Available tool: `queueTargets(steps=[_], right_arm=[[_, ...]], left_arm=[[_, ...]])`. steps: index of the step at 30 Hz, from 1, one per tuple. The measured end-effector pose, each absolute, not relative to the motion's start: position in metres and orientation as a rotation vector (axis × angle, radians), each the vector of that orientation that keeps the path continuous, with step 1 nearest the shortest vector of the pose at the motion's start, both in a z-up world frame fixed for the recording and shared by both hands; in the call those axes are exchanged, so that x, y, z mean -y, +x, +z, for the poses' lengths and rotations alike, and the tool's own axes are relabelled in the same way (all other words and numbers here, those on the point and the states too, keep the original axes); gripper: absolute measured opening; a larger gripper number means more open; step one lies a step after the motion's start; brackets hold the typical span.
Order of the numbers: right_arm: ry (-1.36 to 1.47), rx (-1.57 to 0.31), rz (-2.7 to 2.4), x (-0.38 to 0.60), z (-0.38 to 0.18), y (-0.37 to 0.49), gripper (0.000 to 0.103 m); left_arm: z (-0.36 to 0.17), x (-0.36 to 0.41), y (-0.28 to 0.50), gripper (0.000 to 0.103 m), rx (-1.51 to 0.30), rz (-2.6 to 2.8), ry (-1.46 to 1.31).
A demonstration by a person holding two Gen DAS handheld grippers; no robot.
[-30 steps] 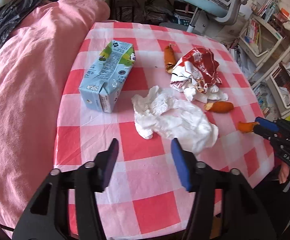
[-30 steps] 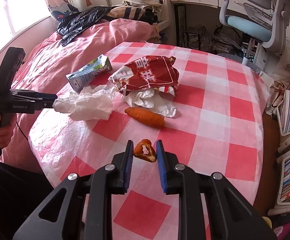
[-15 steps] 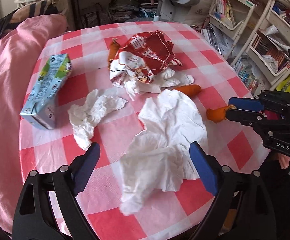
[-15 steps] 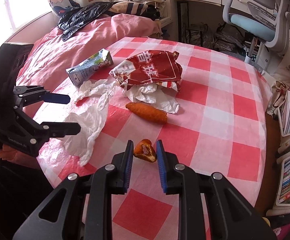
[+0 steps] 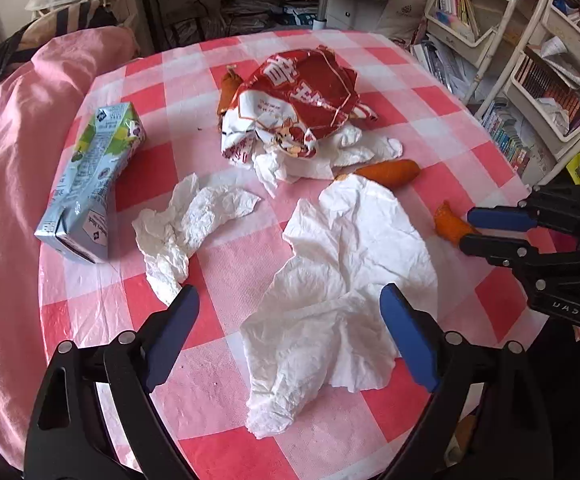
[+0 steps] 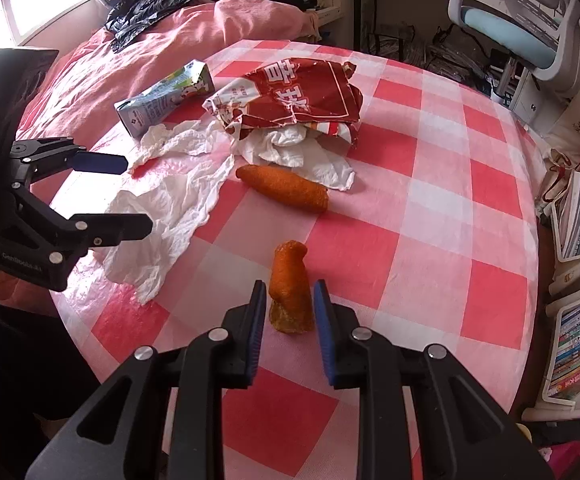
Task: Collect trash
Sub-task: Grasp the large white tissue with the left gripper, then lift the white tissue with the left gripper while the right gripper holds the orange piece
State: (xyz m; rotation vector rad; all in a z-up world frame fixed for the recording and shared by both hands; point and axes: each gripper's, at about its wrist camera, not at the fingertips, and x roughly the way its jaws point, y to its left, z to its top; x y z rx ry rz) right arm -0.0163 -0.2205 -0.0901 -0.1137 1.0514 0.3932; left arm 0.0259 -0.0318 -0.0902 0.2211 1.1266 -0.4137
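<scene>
Two grippers in play over the checked table. My left gripper hangs above the near edge, jaws spread wide after just opening; the big tissue lies loose on the cloth between and beyond them, neither pad touching it. A smaller tissue lies crumpled just to its left. My right gripper has its jaws drawn narrow around an orange scrap, which stands up between the pads; they flank it closely, but from the wrist view I cannot tell whether they press on it. From the left view the scrap pokes out past the right fingertips.

Other trash on the table: a carton on its side near the left edge, beside the pink bedding; a red wrapper at centre, sitting on more tissue; a carrot lying just in front of that pile, apart from the scrap; another orange piece half hidden behind the wrapper.
</scene>
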Motion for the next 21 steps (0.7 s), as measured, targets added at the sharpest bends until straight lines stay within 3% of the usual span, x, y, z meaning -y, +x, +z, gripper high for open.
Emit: queueTargets(steps=[6,7,10,12,21], right_arm=[[-0.123,-1.051,0.385,0.22,-0.091,-0.016,0.026],[-0.127,-1.053,0.385,0.22,-0.092,-0.016,0.026],[-0.149,-1.063,0.387,0.217,-0.095,-0.016,0.024],[-0.158,-1.059,0.388,0.217,-0.094,-0.017,0.019],[-0.081,-0.983,0.347,0.232,-0.076,-0.017,0.017]], left_arm=[[-0.103,0.061,0.011,0.087,-1.11,-0.458,0.384],[-0.104,0.065,0.009,0.084,-1.108,-0.463,0.408],[-0.103,0.071,0.004,0.053,-1.113,-0.523,0.381],[-0.099,0.073,0.003,0.014,-1.112,-0.524,0.364],[-0.025,0.042,0.005,0.01,-0.879,-0.421,0.178]])
